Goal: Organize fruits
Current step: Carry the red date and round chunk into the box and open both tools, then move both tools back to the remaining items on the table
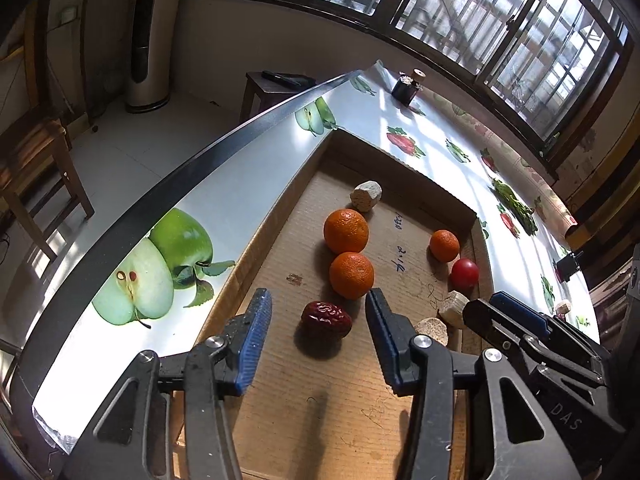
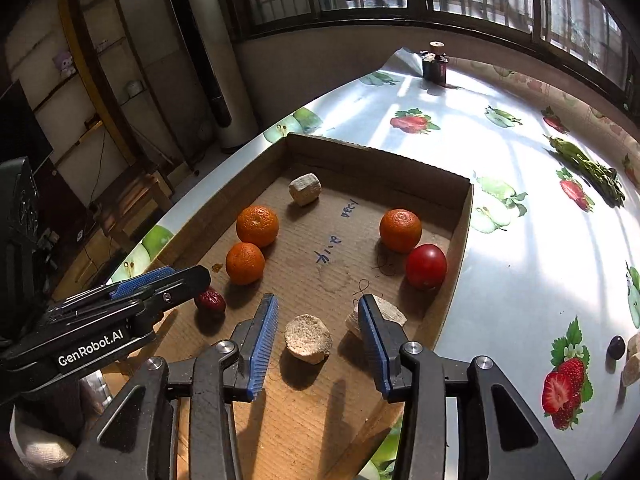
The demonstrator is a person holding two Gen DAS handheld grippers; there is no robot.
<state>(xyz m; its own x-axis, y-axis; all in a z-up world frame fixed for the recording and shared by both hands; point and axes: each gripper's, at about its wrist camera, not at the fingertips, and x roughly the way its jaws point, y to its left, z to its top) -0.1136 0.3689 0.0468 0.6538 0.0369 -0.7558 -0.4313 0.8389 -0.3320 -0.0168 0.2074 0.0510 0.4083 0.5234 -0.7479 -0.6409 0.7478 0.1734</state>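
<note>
box (image 2: 460, 236) centre free | oranges (image 2: 256, 226) block L side | tomato (image 2: 426, 266) + orange (image 2: 400, 230) crowd R wall

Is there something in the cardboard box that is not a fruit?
Yes. Three pale, rough chunks lie in the cardboard tray among the oranges, tomato and red date; what they are is unclear.

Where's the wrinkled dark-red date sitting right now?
The wrinkled dark-red date lies on the floor of the shallow cardboard tray, between the left gripper's open blue-padded fingers, just in front of the nearer orange mandarin.
</note>
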